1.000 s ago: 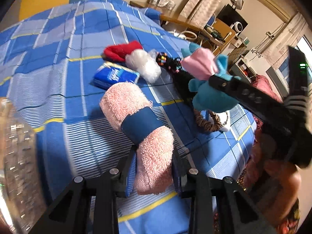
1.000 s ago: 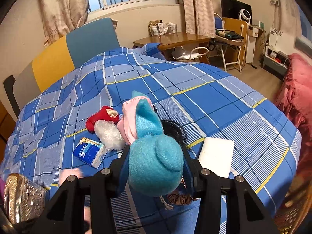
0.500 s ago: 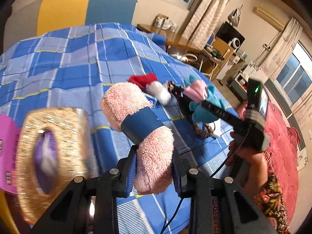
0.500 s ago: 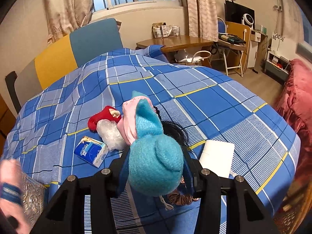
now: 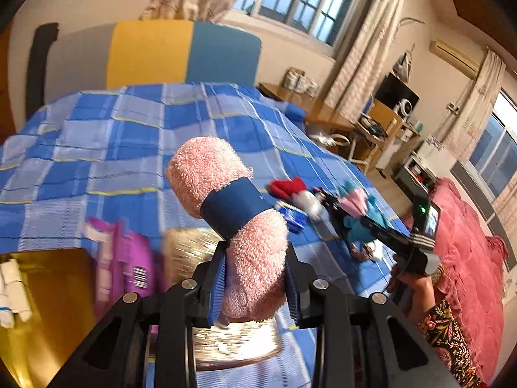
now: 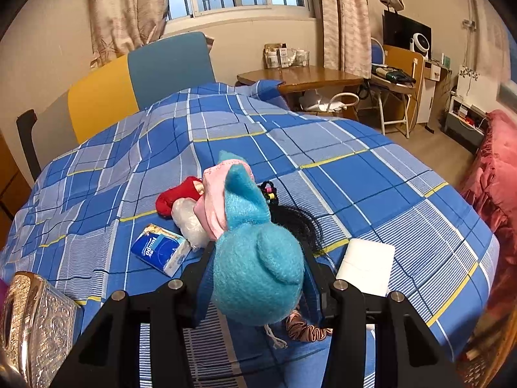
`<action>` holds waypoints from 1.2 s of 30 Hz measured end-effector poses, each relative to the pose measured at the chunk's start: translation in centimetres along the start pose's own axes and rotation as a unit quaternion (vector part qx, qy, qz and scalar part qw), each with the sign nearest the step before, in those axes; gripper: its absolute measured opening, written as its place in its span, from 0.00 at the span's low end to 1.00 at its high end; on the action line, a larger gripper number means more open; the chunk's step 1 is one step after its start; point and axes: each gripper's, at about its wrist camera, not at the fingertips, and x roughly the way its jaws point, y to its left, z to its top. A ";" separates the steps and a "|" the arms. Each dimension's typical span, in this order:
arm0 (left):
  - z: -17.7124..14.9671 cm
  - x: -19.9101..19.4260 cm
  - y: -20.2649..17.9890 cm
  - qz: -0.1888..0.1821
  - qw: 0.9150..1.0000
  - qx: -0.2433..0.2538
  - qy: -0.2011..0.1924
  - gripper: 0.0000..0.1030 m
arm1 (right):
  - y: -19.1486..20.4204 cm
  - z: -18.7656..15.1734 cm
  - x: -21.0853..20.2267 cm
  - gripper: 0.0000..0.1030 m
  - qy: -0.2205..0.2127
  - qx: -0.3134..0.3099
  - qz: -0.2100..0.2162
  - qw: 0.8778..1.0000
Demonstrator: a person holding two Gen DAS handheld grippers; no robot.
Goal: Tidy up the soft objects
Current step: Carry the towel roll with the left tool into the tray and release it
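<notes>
The left tongs pinch the near end of a rolled pink towel with a dark blue band around its middle; the roll is lifted clear of the bed and points up and away from the tongs. Below and just behind the roll sits a glittery gold box, with a purple package to its left, both blurred.

The right tongs are clamped on a teal plush toy with a pink part at its far end, held above the blue plaid bedspread. Beyond and to the left of these tongs lie a blue tissue packet, a clear plastic-wrapped bundle and a red soft item. To their right rests a white folded cloth, beyond them a black hairy piece, and under them a brownish scrunchie.
</notes>
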 end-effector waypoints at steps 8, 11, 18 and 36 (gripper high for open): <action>0.8 -3.7 5.8 0.027 0.999 -0.027 -0.028 0.30 | 1.9 -1.0 -2.0 0.47 -0.012 -0.023 0.022 0.999; 0.5 -4.6 8.1 0.036 0.998 -0.034 -0.034 0.30 | 3.7 -1.9 -3.0 0.47 -0.012 -0.044 0.033 0.998; -1.5 -5.8 14.8 0.041 0.995 -0.083 -0.046 0.31 | 7.2 -3.4 -6.5 0.47 -0.016 -0.040 0.077 0.996; -8.2 -0.8 25.1 0.075 0.985 -0.146 0.047 0.31 | 17.0 -3.0 -17.4 0.47 -0.066 -0.058 0.201 0.976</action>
